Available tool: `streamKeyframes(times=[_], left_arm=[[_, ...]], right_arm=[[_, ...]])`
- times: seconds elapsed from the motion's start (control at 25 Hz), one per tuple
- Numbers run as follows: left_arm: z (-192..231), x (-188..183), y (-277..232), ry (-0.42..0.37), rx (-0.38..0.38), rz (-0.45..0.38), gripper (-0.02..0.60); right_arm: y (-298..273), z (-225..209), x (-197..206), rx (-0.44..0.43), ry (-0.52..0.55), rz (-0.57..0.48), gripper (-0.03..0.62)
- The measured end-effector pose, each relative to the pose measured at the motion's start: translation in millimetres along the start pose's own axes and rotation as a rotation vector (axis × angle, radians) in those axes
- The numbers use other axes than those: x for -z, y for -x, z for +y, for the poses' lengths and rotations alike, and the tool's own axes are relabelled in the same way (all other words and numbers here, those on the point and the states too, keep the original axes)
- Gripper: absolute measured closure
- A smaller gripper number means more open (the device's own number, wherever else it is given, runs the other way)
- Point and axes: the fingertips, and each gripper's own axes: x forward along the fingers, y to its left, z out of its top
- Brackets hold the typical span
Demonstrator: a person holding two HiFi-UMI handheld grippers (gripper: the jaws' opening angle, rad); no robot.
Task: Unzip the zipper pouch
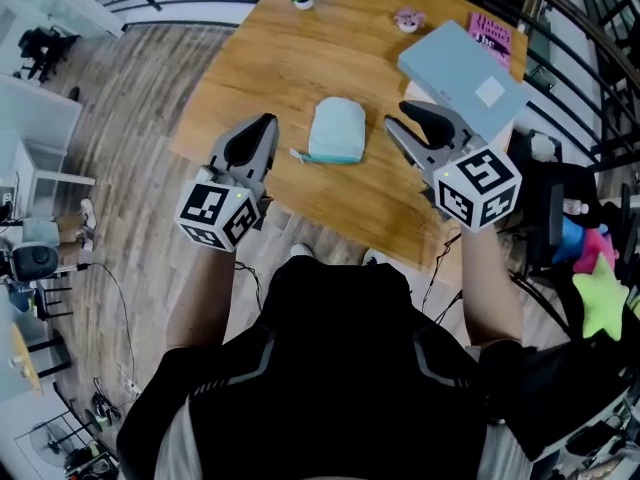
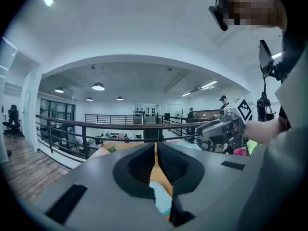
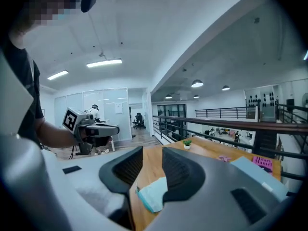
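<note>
Approach step: the zipper pouch (image 1: 336,130) lies untouched on the table (image 1: 260,58). Left gripper (image 1: 268,120) jaws pressed together, right gripper (image 1: 397,115) jaws spread, both empty. Next, probably: descend and pinch its pull (image 1: 296,154).

No print can be read: the pink book (image 1: 492,34) at one o'clock on the table (image 1: 260,78) bears dark lettering too blurred to make out.

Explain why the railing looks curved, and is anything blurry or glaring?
Left gripper view: the wide lens bows the railing and darkens the corners. Right gripper view: same bowing; ceiling lamps bloom white. Head view: even light, the pouch sharp on the table.
</note>
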Motion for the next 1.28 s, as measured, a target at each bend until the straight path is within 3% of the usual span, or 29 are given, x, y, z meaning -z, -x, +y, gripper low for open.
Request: streamKeyframes(times=[0.16, 0.44, 0.52, 0.8, 1.04, 1.16, 1.28], left_arm=[[13, -25, 13, -0.048, -0.016, -0.031, 0.548], [37, -64, 34, -0.033, 0.049, -0.124, 0.551], [37, -72, 37, -0.035, 0.070, -0.144, 0.551], [38, -81, 39, 0.024, 0.098, -0.145, 0.552], [42, -82, 42, -0.017, 0.033, -0.146, 0.552], [50, -85, 46, 0.012, -0.023, -0.163, 0.552], [48, -85, 48, 0.021, -0.032, -0.168, 0.552]], right_arm=[[6, 7, -24, 0.075, 0.021, -0.043, 0.461], [1, 29, -66, 0.154, 0.034, -0.109, 0.517], [1, 35, -75, 0.162, 0.042, -0.129, 0.559], [1, 47, -92, 0.194, 0.049, -0.160, 0.585], [7, 43, -87, 0.250, 0.046, -0.130, 0.586], [10, 41, -85, 0.265, 0.040, -0.126, 0.586], [12, 42, -83, 0.260, 0.046, -0.114, 0.586]])
